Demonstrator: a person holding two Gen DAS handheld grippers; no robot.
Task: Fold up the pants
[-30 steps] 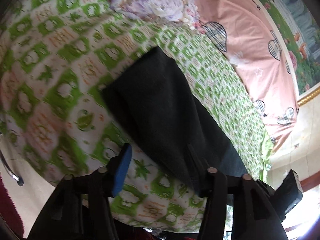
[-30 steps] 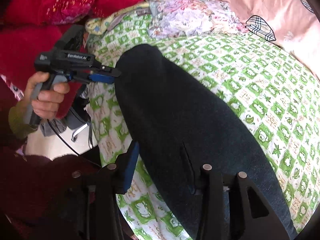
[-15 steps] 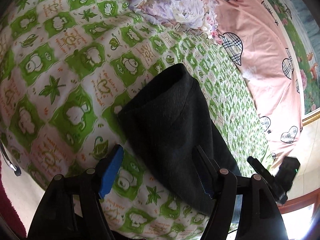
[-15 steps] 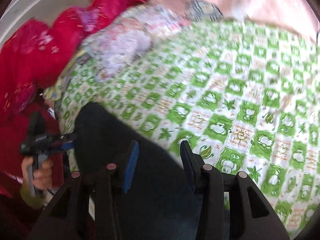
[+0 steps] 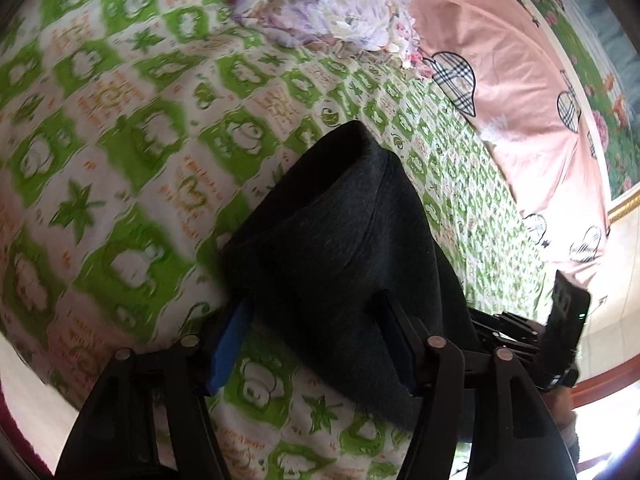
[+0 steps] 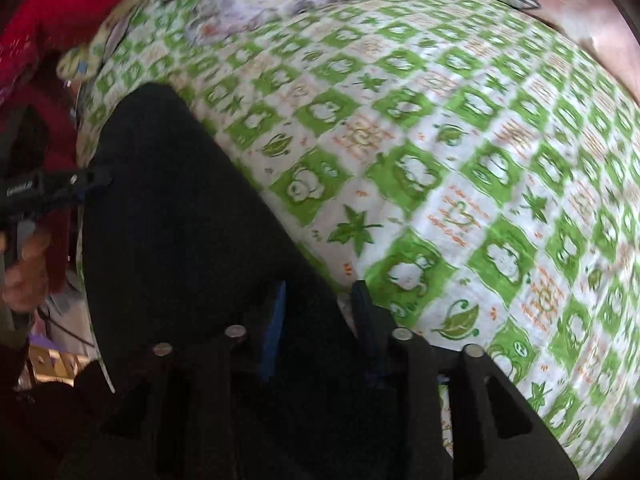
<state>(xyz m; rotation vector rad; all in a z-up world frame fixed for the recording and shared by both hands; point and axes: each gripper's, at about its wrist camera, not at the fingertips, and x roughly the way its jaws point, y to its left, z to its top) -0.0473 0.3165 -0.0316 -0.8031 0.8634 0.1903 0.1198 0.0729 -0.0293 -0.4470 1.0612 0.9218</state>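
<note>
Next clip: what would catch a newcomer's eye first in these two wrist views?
The black pants dominate both views, a dark mass lying near the edge of a bed covered by a green-and-white checked sheet. Each hand-held gripper, left and right, has its blue-padded fingers spread around the cloth. Farther back, a pink sheet with plaid hearts and a crumpled floral cloth stand out.

orange bedsheet print blurred, nothing legible

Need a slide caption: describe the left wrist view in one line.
Left gripper open astride dark pants on a green-checked bedspread, right gripper at the far edge.
</note>
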